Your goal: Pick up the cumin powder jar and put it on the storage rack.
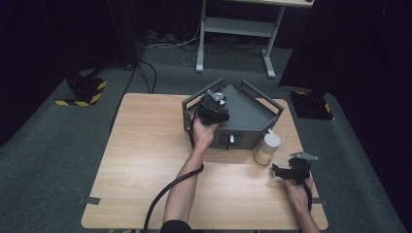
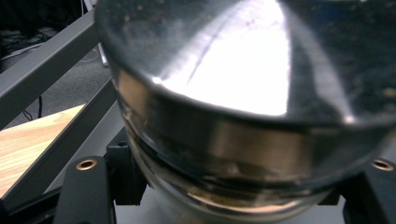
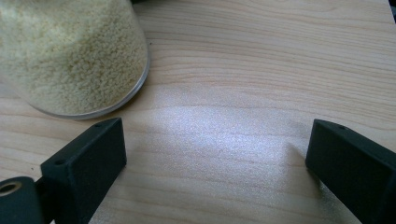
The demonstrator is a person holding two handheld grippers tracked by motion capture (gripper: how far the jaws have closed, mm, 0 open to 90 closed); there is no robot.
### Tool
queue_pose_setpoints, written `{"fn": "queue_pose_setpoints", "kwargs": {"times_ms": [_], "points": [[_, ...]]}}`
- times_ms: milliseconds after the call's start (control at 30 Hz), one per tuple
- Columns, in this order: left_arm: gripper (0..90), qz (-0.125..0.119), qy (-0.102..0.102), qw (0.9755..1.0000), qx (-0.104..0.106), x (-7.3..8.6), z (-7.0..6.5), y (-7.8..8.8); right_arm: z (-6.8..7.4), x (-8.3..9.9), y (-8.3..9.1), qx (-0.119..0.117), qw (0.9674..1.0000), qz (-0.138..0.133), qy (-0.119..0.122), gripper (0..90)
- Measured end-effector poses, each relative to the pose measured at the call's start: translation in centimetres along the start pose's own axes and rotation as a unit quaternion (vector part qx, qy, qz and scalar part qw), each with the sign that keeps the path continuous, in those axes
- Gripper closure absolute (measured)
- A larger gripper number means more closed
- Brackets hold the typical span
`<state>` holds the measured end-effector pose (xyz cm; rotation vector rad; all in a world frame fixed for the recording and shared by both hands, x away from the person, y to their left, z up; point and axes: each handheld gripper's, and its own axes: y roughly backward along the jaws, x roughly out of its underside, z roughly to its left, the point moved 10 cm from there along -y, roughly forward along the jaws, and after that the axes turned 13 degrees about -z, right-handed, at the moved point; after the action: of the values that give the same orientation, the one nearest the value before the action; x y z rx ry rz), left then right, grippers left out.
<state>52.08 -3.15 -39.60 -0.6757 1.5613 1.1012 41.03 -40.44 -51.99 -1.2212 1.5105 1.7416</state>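
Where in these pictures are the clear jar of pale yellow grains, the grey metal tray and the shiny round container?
Clear jar of pale yellow grains [image 1: 266, 150], high view, its side wall.
Grey metal tray [image 1: 252, 114], high view, bare floor.
Shiny round container [image 2: 243, 140], left gripper view, its side band.

Blurred metal lid [image 2: 243, 93] and grain jar [image 3: 70, 56], both edge-cropped.

Tabletop [image 1: 145, 160]: light wood grain, rectangular; tape tab at its near-left edge. Floor [image 1: 43, 145] around tabletop: dark grey carpet. Beyond tabletop's far edge: white-framed table [image 1: 233, 29], two legs on flat feet, loose cables on floor beside it. Off tabletop's far-left corner: black block w/ yellow-black hazard stripes [image 1: 82, 90]. Off far-right corner: second striped block [image 1: 313, 104], partly hidden in shadow. Backdrop behind tabletop dark; no detail legible.
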Motion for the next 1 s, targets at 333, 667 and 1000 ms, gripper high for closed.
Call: {"fn": "queue_pose_setpoints", "kwargs": {"times_ms": [333, 667, 1000], "points": [[12.5, -0.029, 0.027, 0.9989, 0.024, 0.1, 0.4, 1.6, 0.0, 0.0, 0.0, 0.000, 1.0000, 0.000, 0.001, 4.3], [7.4, -0.043, 0.020, 0.9984, 0.029, 0.3, 0.3, 5.2, 0.0, 0.0, 0.0, 0.000, 1.0000, 0.000, 0.000, 4.4], [6.7, -0.056, 0.012, 0.9979, 0.031, 2.3, 1.3, 10.3, 0.0, 0.0, 0.0, -0.005, 1.0000, -0.001, 0.002, 4.5]]}}
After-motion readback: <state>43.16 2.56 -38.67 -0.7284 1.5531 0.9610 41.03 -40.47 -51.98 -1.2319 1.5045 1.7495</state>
